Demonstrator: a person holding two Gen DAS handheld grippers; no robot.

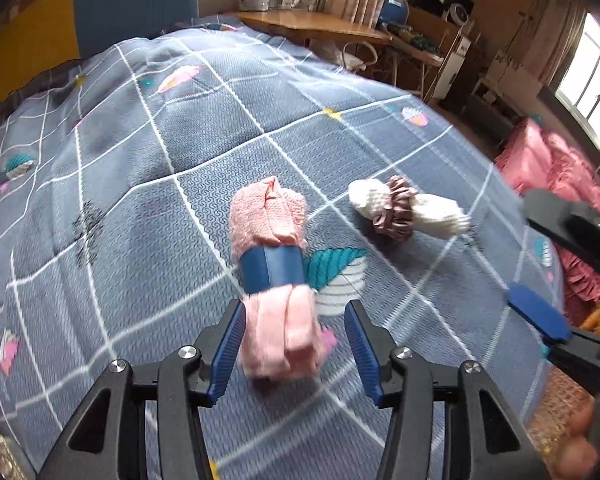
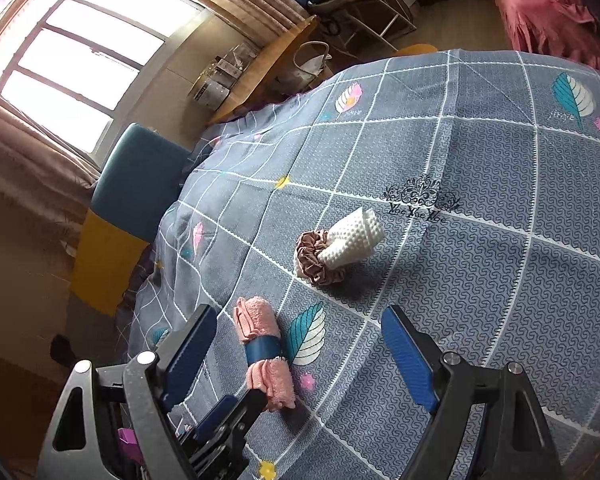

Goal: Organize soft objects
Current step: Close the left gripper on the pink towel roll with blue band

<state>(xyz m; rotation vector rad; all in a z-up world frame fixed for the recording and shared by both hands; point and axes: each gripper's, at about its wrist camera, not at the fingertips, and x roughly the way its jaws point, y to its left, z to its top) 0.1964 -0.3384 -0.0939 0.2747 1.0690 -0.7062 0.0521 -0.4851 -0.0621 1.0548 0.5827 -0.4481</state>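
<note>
- Work surface: a bed with a grey-blue checked bedspread (image 1: 160, 184), printed with feather motifs and white grid lines.
- Pink towel roll (image 1: 274, 280): rolled lengthwise, bound around its middle by a blue band (image 1: 272, 270). It lies flat on the bedspread, its near end between the fingers of the left gripper (image 1: 294, 354).
- Left gripper state: released. The left pad sits just beside the roll's near end; whether it touches cannot be told. The right pad stands clearly apart from the roll, with bedspread visible in the gap. The towel rests on the bed, not lifted.
- White towel roll (image 1: 410, 208): knobbly texture, bound around its middle by a brown-mauve scrunchie (image 1: 396, 212). It lies on the bedspread, farther away and to the right of the pink roll, well apart from it.
- Right gripper (image 2: 300, 356) state: released, jaws spread wide with nothing clamped. It hovers above the bedspread. In its own view the pink roll (image 2: 266, 356) appears between the fingers but lies on the bed below, with the white roll (image 2: 350, 240) farther off.
- In the left wrist view, the right gripper enters from the right edge; a hand (image 1: 580, 440) shows at the lower right corner.
- Surroundings: a blue-and-yellow headboard (image 1: 136, 0) at the far end of the bed, a wooden desk (image 1: 308, 26) beyond it, a window (image 2: 76, 52) with curtains, and pink bedding (image 1: 540, 160) to the right.
</note>
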